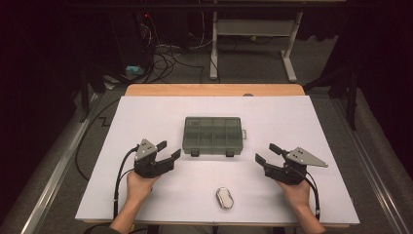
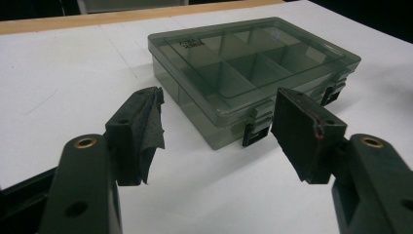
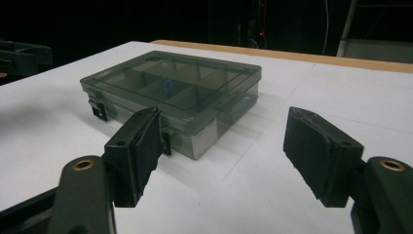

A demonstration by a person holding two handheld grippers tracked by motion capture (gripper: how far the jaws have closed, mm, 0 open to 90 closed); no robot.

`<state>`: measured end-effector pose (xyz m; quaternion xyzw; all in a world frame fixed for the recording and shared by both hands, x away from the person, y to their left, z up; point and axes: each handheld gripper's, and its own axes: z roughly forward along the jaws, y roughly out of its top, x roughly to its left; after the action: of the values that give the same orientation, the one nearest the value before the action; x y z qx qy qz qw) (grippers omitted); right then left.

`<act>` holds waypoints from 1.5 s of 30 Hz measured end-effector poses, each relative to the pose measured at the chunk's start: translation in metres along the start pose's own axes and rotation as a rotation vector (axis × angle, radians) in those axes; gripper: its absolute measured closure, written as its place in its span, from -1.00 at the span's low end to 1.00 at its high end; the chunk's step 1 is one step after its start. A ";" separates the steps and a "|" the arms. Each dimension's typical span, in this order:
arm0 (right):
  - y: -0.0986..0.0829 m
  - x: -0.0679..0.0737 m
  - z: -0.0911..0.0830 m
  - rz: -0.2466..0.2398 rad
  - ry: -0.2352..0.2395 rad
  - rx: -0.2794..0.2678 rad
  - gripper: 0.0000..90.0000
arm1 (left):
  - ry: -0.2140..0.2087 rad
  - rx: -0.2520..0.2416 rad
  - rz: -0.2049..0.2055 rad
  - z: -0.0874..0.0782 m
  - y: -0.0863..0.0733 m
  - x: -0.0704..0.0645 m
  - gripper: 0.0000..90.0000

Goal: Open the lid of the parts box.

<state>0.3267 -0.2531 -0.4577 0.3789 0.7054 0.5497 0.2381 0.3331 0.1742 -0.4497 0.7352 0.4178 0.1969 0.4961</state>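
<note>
Embossed lettering on organizer box (image 2: 253, 73) lid, too blurred to read.

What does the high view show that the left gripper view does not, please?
The high view alone takes in both hands, the right gripper with its jaws apart, the small silvery oval object lying near the table's front edge, and the floor with cables beyond the table. The left gripper view alone brings out the torn, peeling pad on one jaw and the black latches up close. Both share the closed, smoky compartment box, the white table cover, and the open left gripper.
</note>
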 end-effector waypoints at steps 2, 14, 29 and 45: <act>0.001 0.001 0.004 0.007 -0.002 0.009 -0.33 | -0.001 0.003 -0.003 0.003 0.003 -0.002 -0.21; 0.015 0.004 0.017 -0.007 -0.027 0.094 -0.17 | -0.003 0.094 0.032 0.016 0.017 -0.009 -0.17; 0.032 0.006 0.036 -0.032 0.035 0.339 0.41 | -0.025 0.299 0.085 0.025 0.026 -0.001 0.05; 0.034 0.013 0.066 -0.119 0.051 0.512 1.00 | -0.007 0.419 0.099 0.035 0.028 0.007 0.56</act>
<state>0.3779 -0.1992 -0.4430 0.3705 0.8483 0.3479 0.1485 0.3737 0.1555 -0.4410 0.8426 0.4111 0.1273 0.3237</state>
